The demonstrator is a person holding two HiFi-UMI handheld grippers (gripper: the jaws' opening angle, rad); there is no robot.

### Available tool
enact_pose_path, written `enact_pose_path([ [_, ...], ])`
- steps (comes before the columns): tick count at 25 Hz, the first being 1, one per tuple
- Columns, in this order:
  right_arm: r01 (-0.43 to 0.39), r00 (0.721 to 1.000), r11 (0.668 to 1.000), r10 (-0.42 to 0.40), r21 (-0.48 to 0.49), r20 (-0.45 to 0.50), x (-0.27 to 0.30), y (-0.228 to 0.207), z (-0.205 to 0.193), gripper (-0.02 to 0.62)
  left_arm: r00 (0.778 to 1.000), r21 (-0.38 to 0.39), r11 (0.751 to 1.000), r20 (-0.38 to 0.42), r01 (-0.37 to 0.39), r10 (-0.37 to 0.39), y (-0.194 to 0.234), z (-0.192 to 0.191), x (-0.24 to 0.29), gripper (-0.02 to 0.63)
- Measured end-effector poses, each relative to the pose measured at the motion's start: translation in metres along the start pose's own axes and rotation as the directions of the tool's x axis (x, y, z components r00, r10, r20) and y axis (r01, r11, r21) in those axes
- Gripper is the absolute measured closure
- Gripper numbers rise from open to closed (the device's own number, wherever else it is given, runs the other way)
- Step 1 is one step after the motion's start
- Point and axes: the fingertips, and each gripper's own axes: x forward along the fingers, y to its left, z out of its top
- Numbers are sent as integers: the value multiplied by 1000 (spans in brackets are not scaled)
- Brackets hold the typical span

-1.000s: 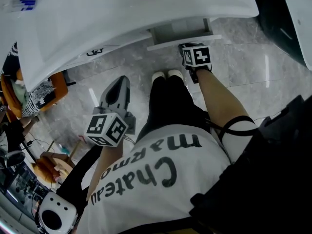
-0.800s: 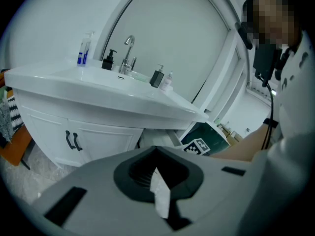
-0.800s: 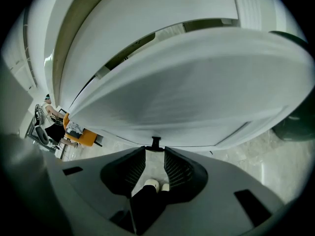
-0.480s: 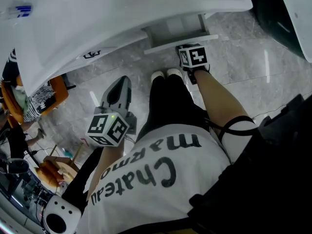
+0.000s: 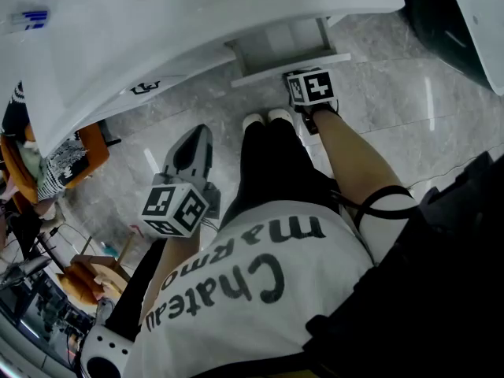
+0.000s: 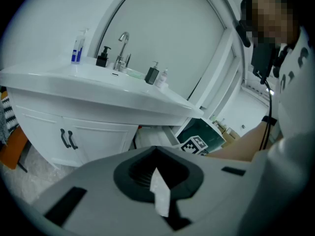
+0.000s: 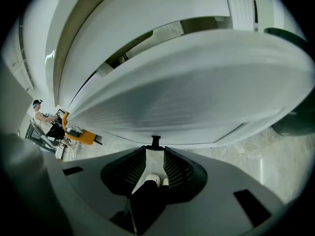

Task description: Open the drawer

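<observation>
Closing but not yet pressing, the right gripper's (image 7: pixel 155 151) jaws stand apart either side of a small black knob (image 7: pixel 155 141) at their tips, on the white, partly pulled-out vanity drawer (image 5: pixel 290 64) directly ahead. The left gripper (image 5: pixel 193 142), jaws together, hangs well behind it.

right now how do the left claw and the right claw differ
The left claw has its jaws together; the right claw has them apart and closing, with the black handle of the drawer at their tips. The left claw hangs over the floor, away from the vanity; the right claw is at the front of the pulled-out drawer. Both are the same grey build.
</observation>
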Motion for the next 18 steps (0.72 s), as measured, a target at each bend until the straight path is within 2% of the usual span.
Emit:
enact_pose_path([
  [8,12,998,1000,-13,-16,-63,-1,0,-10,484,1000,-7,1000,-4,3,-3,5,-9,-6,601],
  [9,25,995,999,-27,-27,-93,-2,-2,-18,503,1000,-7,1000,-3,6,-6,5,-10,-7,601],
  [10,37,991,999,-42,-36,-128,-3,-5,-31,591,1000,-8,1000,-1,10,-10,4,-10,-7,601],
  [11,46,988,999,-49,-23,-147,-5,-8,-46,590,1000,-8,1000,1,14,-14,4,-11,-8,601],
  [15,52,994,981,-33,185,-104,-13,-15,-94,590,1000,2,1000,0,25,-25,5,-13,-11,601],
  [18,53,994,981,-33,188,-108,-14,-16,-97,589,1000,2,1000,4,27,-27,8,-12,-11,601],
])
